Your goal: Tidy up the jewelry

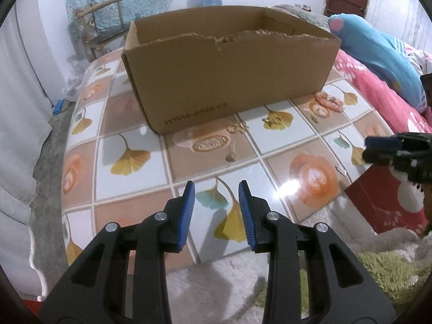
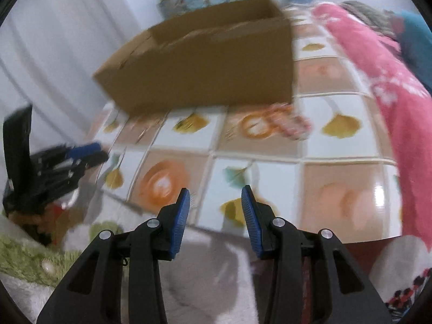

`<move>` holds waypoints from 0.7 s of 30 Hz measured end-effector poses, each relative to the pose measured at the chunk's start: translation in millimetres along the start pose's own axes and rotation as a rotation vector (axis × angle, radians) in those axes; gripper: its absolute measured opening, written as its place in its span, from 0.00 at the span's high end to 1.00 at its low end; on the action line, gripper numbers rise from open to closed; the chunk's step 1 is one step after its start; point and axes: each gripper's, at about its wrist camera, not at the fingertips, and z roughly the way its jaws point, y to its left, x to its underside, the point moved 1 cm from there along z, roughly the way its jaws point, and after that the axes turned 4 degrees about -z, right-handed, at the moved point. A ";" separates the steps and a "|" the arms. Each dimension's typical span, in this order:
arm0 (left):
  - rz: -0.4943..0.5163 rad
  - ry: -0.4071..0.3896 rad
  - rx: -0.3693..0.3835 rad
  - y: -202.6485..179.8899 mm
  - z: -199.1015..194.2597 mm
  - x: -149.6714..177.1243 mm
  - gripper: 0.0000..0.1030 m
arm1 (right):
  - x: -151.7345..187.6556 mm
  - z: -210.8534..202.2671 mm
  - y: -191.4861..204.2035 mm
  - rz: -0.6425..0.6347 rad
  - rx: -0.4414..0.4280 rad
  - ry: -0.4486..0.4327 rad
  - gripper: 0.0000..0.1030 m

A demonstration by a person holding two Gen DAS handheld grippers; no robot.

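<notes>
- The jewelry lies loose on the patterned board (image 1: pixel 129 124), in front of the cardboard box (image 1: pixel 224 81). Nothing of it is in a gripper yet.
- A pink bead bracelet (image 1: pixel 330 102) lies at the right near corner of the box, almost against its wall. In the right wrist view the same bracelet (image 2: pixel 293 124) is blurred, but it shows far ahead of the jaws.
- Small gold pieces lie in a loose row nearer to the viewer: one gold piece (image 1: pixel 272 120) on a leaf print, a thin ring-like piece (image 1: pixel 234 128) close to the box front, and a hanging earring (image 1: pixel 230 153) a little nearer. A small clear piece (image 1: pixel 341 170) lies apart at the right. What each one is exactly, I cannot tell.
- The box is open on top with a torn front edge; its inside is mostly hidden. I judge it is the place where the pieces should go, so it stands just behind them.
- The left gripper (image 1: pixel 216 189) hangs over the near edge of the board, pointing down. Its blue pads are partly apart and nothing is between them.
- The right gripper (image 2: pixel 215 193) is the same: partly apart, holding nothing, over the near part of the board.
- Around the board are a pink blanket (image 1: pixel 378 100), a blue plush toy (image 1: pixel 378 43) and a green rug (image 1: pixel 391 272).
</notes>
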 end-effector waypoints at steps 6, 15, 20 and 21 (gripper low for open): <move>0.006 0.005 0.016 -2.2 0.9 4.7 0.69 | 2.1 20.0 24.0 -0.117 0.089 0.063 0.78; -0.009 0.016 0.037 4.3 7.6 3.3 0.69 | -1.8 28.9 35.5 -0.195 0.122 0.086 0.89; -0.008 0.018 0.038 4.6 9.1 2.5 0.69 | -5.1 30.7 36.3 -0.197 0.119 0.088 0.95; -0.008 0.018 0.038 4.6 8.7 2.7 0.69 | -5.9 31.1 35.2 -0.193 0.118 0.087 0.95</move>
